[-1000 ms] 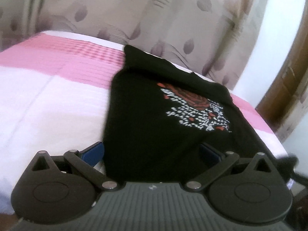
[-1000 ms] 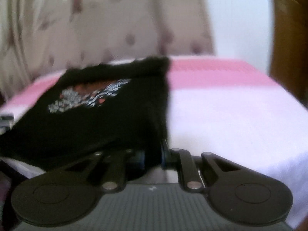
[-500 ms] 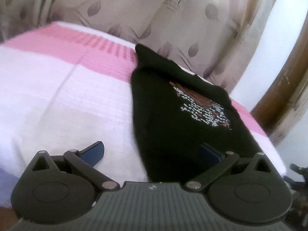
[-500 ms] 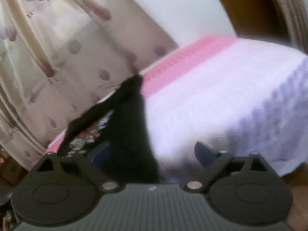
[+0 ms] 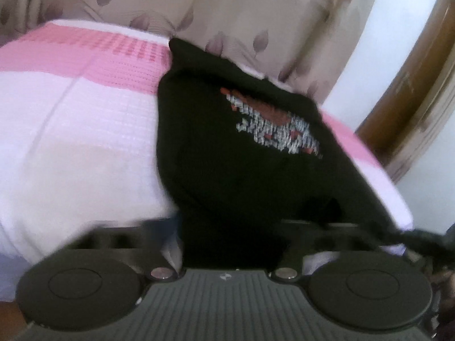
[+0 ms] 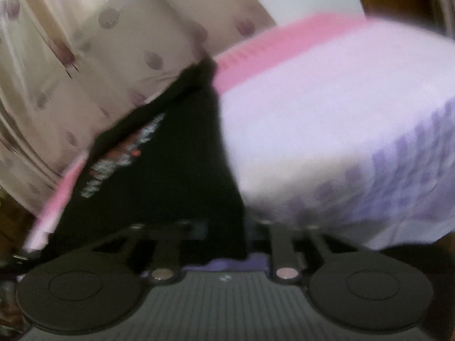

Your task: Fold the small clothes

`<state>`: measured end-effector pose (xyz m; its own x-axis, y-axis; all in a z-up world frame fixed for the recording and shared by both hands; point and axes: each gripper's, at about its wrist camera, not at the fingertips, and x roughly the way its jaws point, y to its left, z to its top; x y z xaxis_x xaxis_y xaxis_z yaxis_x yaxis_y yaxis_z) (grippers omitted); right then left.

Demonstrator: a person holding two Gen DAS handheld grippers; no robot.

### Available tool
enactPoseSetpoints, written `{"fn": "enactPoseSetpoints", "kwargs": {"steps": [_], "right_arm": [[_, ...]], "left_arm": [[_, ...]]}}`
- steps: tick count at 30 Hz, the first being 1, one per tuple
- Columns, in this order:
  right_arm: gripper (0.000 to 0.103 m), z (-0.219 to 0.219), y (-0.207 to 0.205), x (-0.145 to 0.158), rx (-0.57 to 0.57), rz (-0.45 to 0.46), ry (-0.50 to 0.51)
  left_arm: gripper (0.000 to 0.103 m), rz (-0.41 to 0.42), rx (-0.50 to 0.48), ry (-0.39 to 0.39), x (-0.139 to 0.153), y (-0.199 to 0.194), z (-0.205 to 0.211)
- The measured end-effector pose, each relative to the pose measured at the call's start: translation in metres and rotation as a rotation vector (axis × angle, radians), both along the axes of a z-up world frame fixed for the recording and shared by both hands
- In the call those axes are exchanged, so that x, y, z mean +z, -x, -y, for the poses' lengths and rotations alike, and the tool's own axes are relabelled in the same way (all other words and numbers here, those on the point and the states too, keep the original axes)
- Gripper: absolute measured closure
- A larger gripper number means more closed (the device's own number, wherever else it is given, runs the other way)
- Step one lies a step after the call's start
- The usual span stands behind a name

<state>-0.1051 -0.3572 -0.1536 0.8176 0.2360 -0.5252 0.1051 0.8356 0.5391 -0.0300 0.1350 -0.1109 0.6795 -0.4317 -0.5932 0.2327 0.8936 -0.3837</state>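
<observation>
The left gripper [image 5: 230, 224] sits low at the near edge of the bed, its two fingers spread partway with the near hem of the black T-shirt [image 5: 227, 147] bunched between them; motion blur hides the pads, so whether they actually pinch the cloth cannot be told. From that gripper the shirt runs straight ahead and slightly rightward, its long axis pointing away toward the curtain [image 5: 256, 8], hem nearest and shoulders farthest. A red and white printed graphic [image 5: 275, 125] faces up on the chest, ahead and to the right of the fingers. The bedspread [image 5: 71, 130] stretches off to the left of this gripper, pale lilac close by and pink in a band farther out, with the shirt lying on it

The right gripper [image 6: 227, 233] is also at the near hem, its fingers drawn closer together than the left one's, with a fold of the same black T-shirt [image 6: 176, 176] standing between them; blur again keeps the contact from being certain. Here the shirt extends ahead and leftward, tapering toward the curtain [image 6: 99, 42], its print [image 6: 122, 156] left of the fingers. The bedspread [image 6: 327, 119] fills the space ahead and right, tilted in this view
</observation>
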Motion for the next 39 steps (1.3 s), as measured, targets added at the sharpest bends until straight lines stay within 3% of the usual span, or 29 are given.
{"fn": "enactPoseSetpoints", "kwargs": {"steps": [7,12,13,15,16,17,19,21,24,25,26,27,28,29,32,35,39], "right_arm": [[0.093,0.015,0.007,0.01,-0.01,0.057,-0.092],[0.093,0.021,0.014,0.01,0.001,0.031,-0.068],[0.091,0.022,0.016,0.011,-0.019,0.034,-0.064],[0.085,0.028,0.019,0.01,-0.037,0.052,-0.098],[0.071,0.031,0.018,0.01,-0.039,0.057,-0.112],[0.045,0.033,0.015,0.01,-0.052,0.057,-0.113],[0.017,0.033,0.01,0.01,-0.066,0.06,-0.103],[0.018,0.03,0.0,0.007,-0.035,0.053,-0.107],[0.025,0.016,-0.017,-0.001,-0.001,-0.022,-0.075],[0.053,0.011,-0.022,-0.004,0.02,-0.043,-0.067],[0.071,0.007,-0.026,-0.007,0.047,-0.065,-0.067],[0.073,0.003,-0.027,-0.01,0.065,-0.067,-0.061],[0.081,0.001,-0.026,-0.011,0.087,-0.056,-0.06],[0.091,0.002,-0.025,-0.011,0.11,-0.044,-0.082],[0.091,0.012,-0.019,-0.004,0.123,0.029,-0.195],[0.091,0.02,-0.019,0.007,0.107,0.073,-0.273],[0.091,0.019,-0.022,0.02,0.122,0.1,-0.283]], "left_arm": [[0.086,-0.071,0.109,0.067,0.007,0.003,-0.028],[0.087,-0.099,0.093,0.083,0.004,0.006,-0.038],[0.083,-0.088,0.08,0.081,0.004,0.008,-0.036],[0.049,-0.06,0.092,0.05,0.008,0.009,-0.031],[0.017,-0.031,0.09,0.044,0.012,0.011,-0.029],[0.003,-0.007,0.101,0.033,0.015,0.012,-0.028],[0.0,0.029,0.103,0.012,0.021,0.012,-0.024],[0.0,-0.01,0.068,-0.007,0.02,0.001,-0.018],[0.003,-0.065,0.046,0.037,0.01,-0.009,-0.015],[0.007,-0.057,0.054,0.021,0.011,-0.009,-0.013],[0.025,-0.054,0.058,-0.004,0.011,-0.009,-0.011],[0.048,-0.05,0.054,-0.027,0.012,-0.01,-0.009],[0.097,-0.077,0.04,-0.045,0.01,-0.014,-0.006],[0.096,-0.092,0.04,-0.041,0.008,-0.015,-0.007],[0.096,-0.035,0.045,-0.092,0.011,-0.009,-0.003],[0.096,-0.013,0.057,-0.068,0.016,-0.007,-0.002],[0.096,0.021,0.064,-0.085,0.024,-0.005,0.002]]}}
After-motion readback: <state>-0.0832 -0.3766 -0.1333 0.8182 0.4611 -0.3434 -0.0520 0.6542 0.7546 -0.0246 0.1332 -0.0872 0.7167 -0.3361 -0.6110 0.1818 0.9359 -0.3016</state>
